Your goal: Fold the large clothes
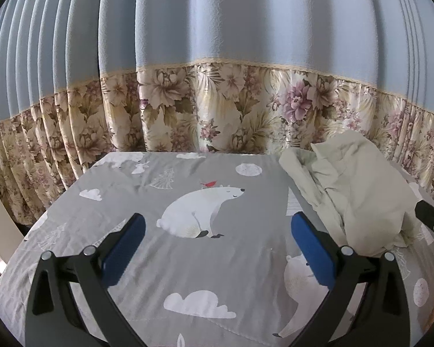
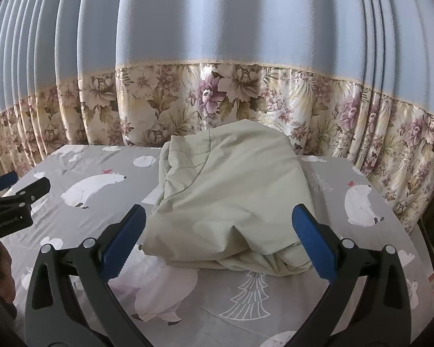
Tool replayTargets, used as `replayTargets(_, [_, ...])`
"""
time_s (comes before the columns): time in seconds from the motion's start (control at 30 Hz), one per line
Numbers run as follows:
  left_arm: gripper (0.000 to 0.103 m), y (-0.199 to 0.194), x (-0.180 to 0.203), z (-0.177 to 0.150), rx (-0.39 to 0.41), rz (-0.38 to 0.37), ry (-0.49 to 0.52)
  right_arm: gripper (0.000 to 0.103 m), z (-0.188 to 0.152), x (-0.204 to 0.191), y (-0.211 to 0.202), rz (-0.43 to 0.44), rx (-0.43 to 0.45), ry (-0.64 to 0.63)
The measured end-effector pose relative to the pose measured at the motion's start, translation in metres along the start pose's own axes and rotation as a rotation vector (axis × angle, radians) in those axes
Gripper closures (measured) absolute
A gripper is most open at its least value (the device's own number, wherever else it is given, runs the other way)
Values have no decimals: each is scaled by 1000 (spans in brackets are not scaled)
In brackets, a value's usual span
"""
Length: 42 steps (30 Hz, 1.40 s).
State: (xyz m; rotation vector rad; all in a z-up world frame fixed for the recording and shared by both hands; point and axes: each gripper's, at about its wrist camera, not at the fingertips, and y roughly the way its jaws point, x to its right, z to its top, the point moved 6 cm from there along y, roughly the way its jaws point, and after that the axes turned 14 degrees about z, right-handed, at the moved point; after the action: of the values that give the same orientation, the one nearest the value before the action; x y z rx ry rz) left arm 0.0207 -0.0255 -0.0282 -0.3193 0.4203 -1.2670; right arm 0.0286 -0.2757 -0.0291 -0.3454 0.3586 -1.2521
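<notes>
Left wrist view: left gripper, blue-padded fingers spread wide, holding nothing, poised above a bare stretch of the grey bear-print bedsheet. Task item, a pale cream garment, lies bunched in a heap on the sheet to the right of this gripper and apart from it. A black tip of the other gripper enters at the right edge, just beside the heap. Backdrop: blue curtain with floral lower band. Right wrist view: right gripper, fingers likewise spread and empty, aimed squarely at the garment, whose near edge sits between the two pads; contact cannot be confirmed. Left gripper visible at far left, well clear of the cloth. Step judged: approach before the first grasp, garment not yet spread. Next move likely calls for each gripper to find a separate edge or corner and draw the cloth flat. Obscured: the garment's type, its sleeves, collar and hems are lost in the crumple; its underside and far side are hidden.
</notes>
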Motion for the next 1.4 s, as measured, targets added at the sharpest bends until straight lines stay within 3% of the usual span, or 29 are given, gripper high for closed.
replayTargets(1.4, [2, 4, -17, 5, 2, 13, -17, 3, -2, 5, 4, 6, -31, -17])
